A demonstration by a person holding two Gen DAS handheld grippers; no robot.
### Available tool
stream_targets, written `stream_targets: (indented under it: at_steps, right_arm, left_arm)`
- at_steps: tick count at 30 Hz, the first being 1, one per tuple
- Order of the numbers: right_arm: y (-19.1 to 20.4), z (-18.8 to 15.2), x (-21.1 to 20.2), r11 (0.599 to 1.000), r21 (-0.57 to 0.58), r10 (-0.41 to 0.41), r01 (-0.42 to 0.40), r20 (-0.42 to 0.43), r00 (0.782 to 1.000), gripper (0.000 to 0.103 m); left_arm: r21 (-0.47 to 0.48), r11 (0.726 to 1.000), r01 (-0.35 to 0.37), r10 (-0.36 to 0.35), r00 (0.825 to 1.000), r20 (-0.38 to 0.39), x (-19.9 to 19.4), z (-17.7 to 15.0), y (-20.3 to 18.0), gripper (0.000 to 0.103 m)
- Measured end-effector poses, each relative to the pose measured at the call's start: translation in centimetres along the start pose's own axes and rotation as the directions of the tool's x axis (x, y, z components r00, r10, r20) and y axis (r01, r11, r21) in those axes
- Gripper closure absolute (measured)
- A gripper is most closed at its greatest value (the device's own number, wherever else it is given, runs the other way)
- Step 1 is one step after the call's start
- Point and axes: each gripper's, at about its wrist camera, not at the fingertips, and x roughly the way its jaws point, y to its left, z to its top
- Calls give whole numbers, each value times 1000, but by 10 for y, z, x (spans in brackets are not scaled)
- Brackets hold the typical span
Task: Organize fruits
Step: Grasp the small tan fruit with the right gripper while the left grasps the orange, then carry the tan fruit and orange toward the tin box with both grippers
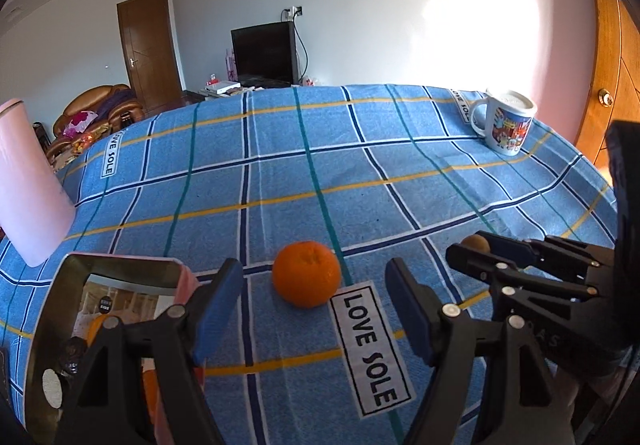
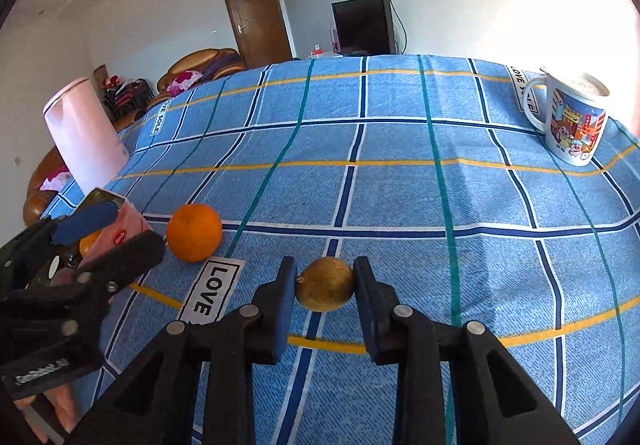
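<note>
An orange [image 1: 307,273] lies on the blue checked tablecloth, just ahead of my left gripper [image 1: 314,309], whose blue-padded fingers stand open on either side without touching it. A small brown kiwi [image 2: 325,289] sits on the cloth between the pads of my right gripper [image 2: 325,295], which is shut on it from both sides. From the right wrist view the orange [image 2: 194,232] lies left of the kiwi. An open pink box [image 1: 186,281] with a shiny inside stands at the left and holds another orange fruit. The kiwi [image 1: 476,243] peeks out behind the right gripper [image 1: 472,251].
A tall pink cylinder [image 2: 84,137] stands at the far left of the table. A white cartoon mug [image 2: 572,121] stands at the far right corner. The left gripper [image 2: 108,241] overlaps the pink box [image 2: 130,227]. A television, a door and a sofa lie beyond the table.
</note>
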Motion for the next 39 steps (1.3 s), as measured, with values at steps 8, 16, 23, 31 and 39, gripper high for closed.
stream_targets:
  at_steps: [8, 16, 23, 31, 39]
  right_arm:
    - [-8, 1, -9, 999, 41, 12, -14, 44, 999, 72]
    - [-4, 0, -9, 1000, 18, 8, -9, 42, 999, 72]
    - [1, -1, -12, 1000, -7, -6, 6, 49, 999, 72]
    - [1, -2, -16, 1000, -2, 7, -7, 65, 998, 72]
    - [4, -3, -26, 999, -16, 34, -32, 110, 993, 72]
  left_arm:
    - [2, 1000, -21, 21, 998, -65, 34, 2, -10, 30]
    - [-48, 999, -25, 19, 991, -132, 56, 11, 3, 34]
    - [-72, 997, 24, -34, 990, -139, 56, 7, 8, 54]
    - [-82, 994, 75, -82, 993, -85, 36, 0, 6, 55]
    - [-79, 994, 77, -78, 997, -2, 14, -5, 8, 55]
